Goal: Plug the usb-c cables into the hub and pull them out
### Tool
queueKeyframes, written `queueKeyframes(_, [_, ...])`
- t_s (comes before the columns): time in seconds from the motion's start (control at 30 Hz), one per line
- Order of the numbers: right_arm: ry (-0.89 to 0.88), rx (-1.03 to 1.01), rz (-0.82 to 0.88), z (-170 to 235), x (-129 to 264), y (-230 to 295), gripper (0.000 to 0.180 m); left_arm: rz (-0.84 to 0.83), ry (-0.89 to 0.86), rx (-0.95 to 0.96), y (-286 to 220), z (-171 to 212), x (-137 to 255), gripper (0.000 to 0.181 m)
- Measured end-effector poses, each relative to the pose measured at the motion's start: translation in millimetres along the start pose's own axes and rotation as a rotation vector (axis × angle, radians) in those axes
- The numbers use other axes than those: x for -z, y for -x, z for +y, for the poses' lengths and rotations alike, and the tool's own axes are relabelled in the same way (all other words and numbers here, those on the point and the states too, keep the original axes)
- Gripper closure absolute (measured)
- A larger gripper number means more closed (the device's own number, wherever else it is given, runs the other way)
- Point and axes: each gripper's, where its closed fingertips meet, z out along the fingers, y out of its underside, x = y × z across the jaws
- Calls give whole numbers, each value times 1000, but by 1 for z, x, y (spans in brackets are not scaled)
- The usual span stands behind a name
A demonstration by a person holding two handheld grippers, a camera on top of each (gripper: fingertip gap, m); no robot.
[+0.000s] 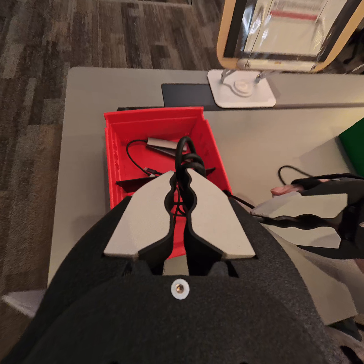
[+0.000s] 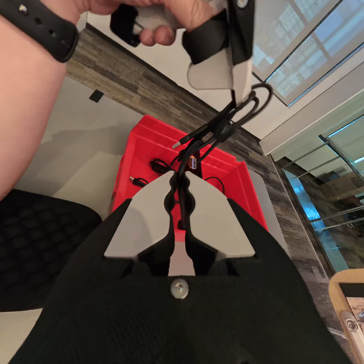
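Note:
My left gripper point(image 1: 180, 173) is shut on a looped bundle of black cables point(image 1: 189, 157) and holds it above a red bin point(image 1: 157, 116). A grey hub point(image 1: 163, 144) with its own thin cable lies on the bin floor. My right gripper point(image 2: 180, 173) is shut on a black cable of the same bundle point(image 2: 226, 122), just over the bin point(image 2: 242, 177). A silver plug point(image 2: 177, 144) and a blue-tongued plug point(image 2: 194, 162) dangle from the bundle. The left gripper point(image 2: 235, 98) shows above in the right wrist view, and the right gripper point(image 1: 256, 215) shows at the right in the left wrist view.
The bin stands on a grey table point(image 1: 88, 137). A screen on a white stand base point(image 1: 242, 88), a dark pad point(image 1: 185, 94) and a green object point(image 1: 354, 147) lie behind and to the right. Loose coiled cables point(image 2: 159, 164) lie in the bin. A black mesh chair point(image 2: 39, 246) is at the left. My hands' fingertips stand some 11 cm from each other. About 25 cm separates my left fingertips from the grey hub point(image 1: 163, 144).

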Motion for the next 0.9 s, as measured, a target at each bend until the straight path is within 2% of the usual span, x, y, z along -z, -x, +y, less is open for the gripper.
queueKeyframes(0.27, [-151, -212, 19, -32, 20, -38, 174, 66, -310, -25, -15, -39, 44, 176])
queueKeyframes(0.43, [-185, -190, 46, -43, 28, -42, 174, 36, -398, -96, -26, -51, 61, 176])
queueKeyframes(0.6, [-160, -147, 84, -37, 38, -42, 174, 51, -377, -125, -39, -51, 59, 176])
queueKeyframes(0.7, [-111, -74, 133, -33, 68, -46, 174, 158, -389, -157, -70, -58, 56, 176])
queueKeyframes(0.8, [-33, -63, 163, -15, 117, -48, 173, 295, -329, -207, -118, -59, 39, 176])
queueKeyframes(0.9, [51, -121, 153, 18, 171, -48, 156, 416, -214, -280, -172, -54, 3, 176])
